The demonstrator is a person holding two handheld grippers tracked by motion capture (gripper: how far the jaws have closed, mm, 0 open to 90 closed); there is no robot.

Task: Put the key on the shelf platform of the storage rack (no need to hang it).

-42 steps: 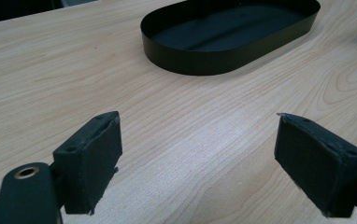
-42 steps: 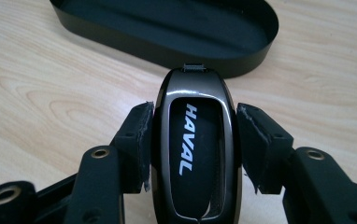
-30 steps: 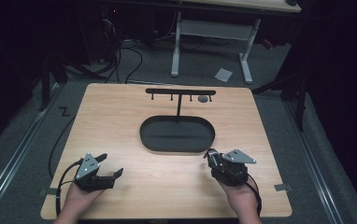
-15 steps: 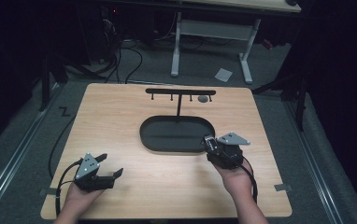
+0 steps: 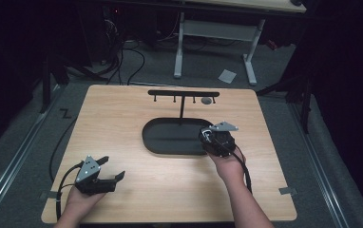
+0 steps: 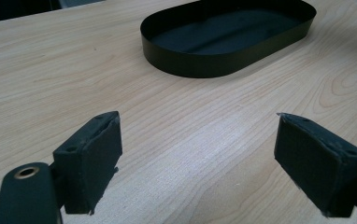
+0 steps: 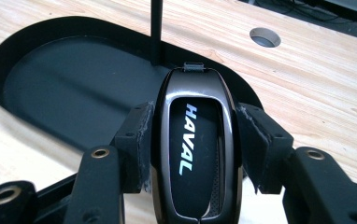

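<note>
My right tool [image 7: 193, 140] is clamped on a black key fob [image 7: 196, 149] marked HAVAL, held at the near right rim of the black oval tray [image 5: 160, 142] mid-table. My left tool [image 5: 110, 170] rests near the table's [image 5: 122, 109] near left corner, jaws wide apart around bare wood.

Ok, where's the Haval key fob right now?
In the right gripper view the key fob sits clamped in the right gripper, at the near right rim of the black oval tray.
</note>
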